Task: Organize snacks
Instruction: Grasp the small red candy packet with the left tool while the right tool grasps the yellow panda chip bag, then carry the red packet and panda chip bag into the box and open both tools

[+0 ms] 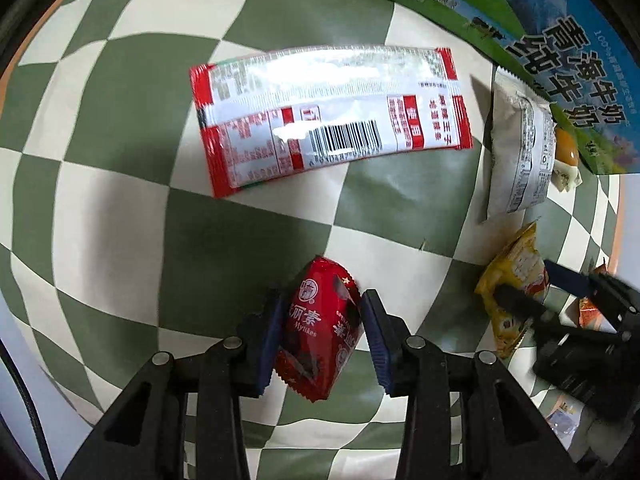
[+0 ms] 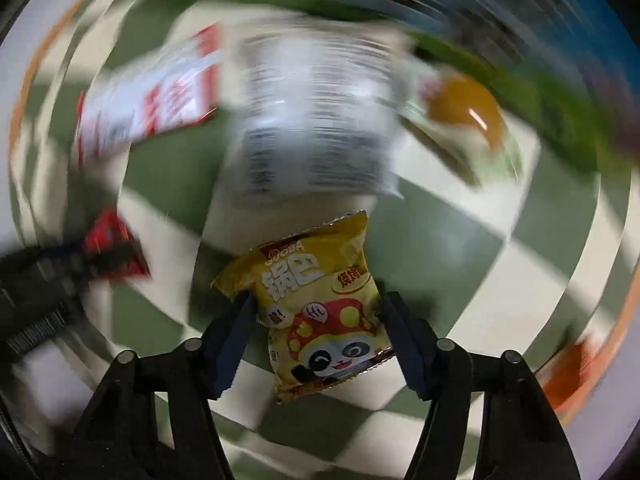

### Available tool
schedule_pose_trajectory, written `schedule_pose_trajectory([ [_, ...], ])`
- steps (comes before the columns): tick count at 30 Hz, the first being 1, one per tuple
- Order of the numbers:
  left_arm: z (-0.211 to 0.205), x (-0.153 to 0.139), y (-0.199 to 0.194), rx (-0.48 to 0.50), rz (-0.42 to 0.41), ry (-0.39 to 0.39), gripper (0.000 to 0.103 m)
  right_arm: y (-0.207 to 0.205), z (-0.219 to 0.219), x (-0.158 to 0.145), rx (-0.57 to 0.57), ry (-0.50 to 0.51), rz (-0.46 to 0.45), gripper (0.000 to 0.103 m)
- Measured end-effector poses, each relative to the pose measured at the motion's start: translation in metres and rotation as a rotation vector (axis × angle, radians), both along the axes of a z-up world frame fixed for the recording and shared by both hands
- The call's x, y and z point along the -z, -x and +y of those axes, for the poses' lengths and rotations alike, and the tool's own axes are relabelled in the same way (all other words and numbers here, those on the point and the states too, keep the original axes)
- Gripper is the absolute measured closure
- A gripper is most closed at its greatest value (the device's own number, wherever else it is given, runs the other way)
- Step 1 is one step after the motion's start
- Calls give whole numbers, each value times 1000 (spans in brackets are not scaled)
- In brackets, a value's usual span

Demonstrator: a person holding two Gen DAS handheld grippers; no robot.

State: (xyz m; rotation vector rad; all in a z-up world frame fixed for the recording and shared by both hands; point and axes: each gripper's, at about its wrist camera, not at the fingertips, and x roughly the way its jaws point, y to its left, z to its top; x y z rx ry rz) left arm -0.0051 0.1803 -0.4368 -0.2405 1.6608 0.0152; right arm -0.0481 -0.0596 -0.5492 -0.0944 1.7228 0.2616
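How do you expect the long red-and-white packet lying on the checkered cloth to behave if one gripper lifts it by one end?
The long red-and-white packet would probably droop, since it is a thin film wrapper much longer than it is wide. Its glossy surface, bright with glare, suggests the fingers might slip. It lies flat on the checkered cloth, so it is unlikely to roll.

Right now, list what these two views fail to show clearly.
1. Right wrist view: everything beyond the yellow panda snack packet is smeared by motion blur; the printing on the packets there is unreadable.
2. Left wrist view: the milk carton is cut off by the frame's edge.
3. Left wrist view: the orange-topped snack is partly hidden behind the white packet.
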Motion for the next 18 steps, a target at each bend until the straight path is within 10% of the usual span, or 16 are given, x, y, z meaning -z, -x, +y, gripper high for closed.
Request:
schedule_pose_trajectory([
  [5,-1,13,13,9,26,33,55,2,-49,7,384,-190,100,35],
  [14,-29,17,-14,71,84,30,43,1,-12,-9,219,-126,31,24],
  [18,-42,17,-4,106,82,-26,63,10,1,10,187,-90,40,24],
])
